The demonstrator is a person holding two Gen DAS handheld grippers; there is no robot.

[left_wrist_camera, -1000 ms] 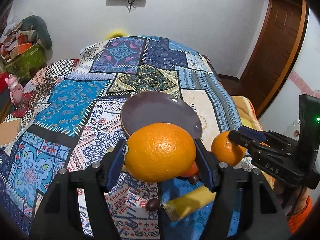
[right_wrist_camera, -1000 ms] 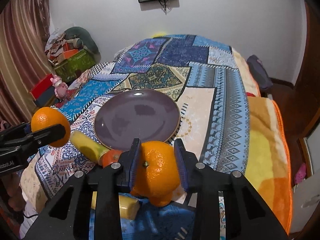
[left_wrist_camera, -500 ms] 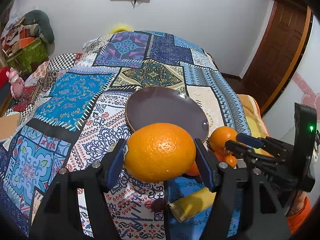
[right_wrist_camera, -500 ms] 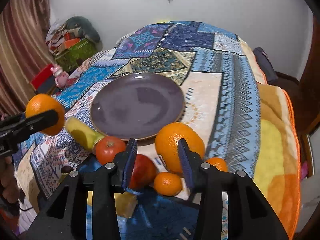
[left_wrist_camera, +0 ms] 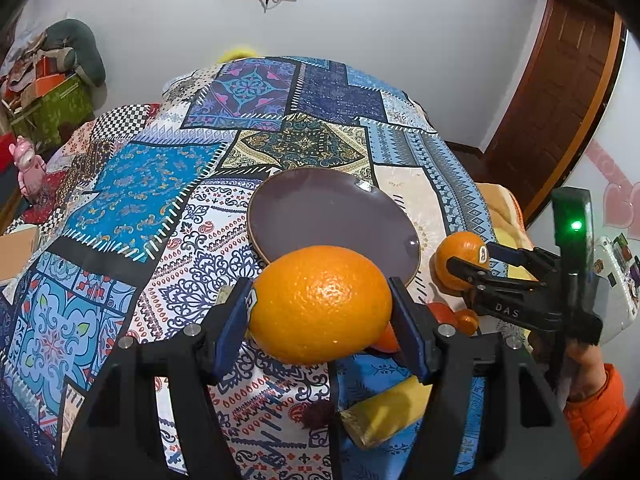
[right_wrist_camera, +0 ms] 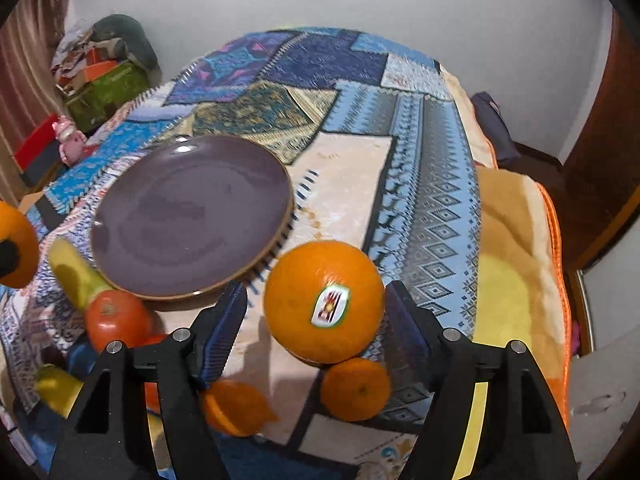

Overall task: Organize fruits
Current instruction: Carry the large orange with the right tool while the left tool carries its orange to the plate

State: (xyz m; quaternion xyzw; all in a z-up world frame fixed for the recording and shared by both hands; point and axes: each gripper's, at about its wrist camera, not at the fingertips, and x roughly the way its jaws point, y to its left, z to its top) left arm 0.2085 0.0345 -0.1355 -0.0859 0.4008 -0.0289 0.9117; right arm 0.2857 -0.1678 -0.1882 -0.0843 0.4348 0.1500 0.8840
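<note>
While the left claw (left_wrist_camera: 320, 312) grips a large orange (left_wrist_camera: 320, 304) between its blue pads, held above the patchwork bedspread (left_wrist_camera: 160, 184) just short of the purple plate (left_wrist_camera: 320, 208), the right claw (right_wrist_camera: 312, 312) stands spread wide around a second, stickered orange (right_wrist_camera: 324, 300). Its right pad looks to be at or very near the peel; a clear gap shows on the left, so this fruit is judged not gripped. Whether it rests on the bedspread or on the small mandarin (right_wrist_camera: 356, 388) below it cannot be told.

Remaining fruit lies in a cluster at the near rim of the plate: a tomato (right_wrist_camera: 114, 320), a yellow fruit (right_wrist_camera: 72, 276) touching the plate edge, and another small citrus (right_wrist_camera: 236, 404) under the right claw's left finger. The plate itself is bare, so the sorting is judged to be at an early stage.

For the step in hand, the left claw should carry its orange forward over the plate centre, lower it until it meets the glaze, and only then release, since a round fruit dropped near the rim is likely to roll off onto the soft bedding. The right claw should centre on the stickered orange before closing, with both pads across its widest part, and avoid nudging the mandarin beneath.
</note>
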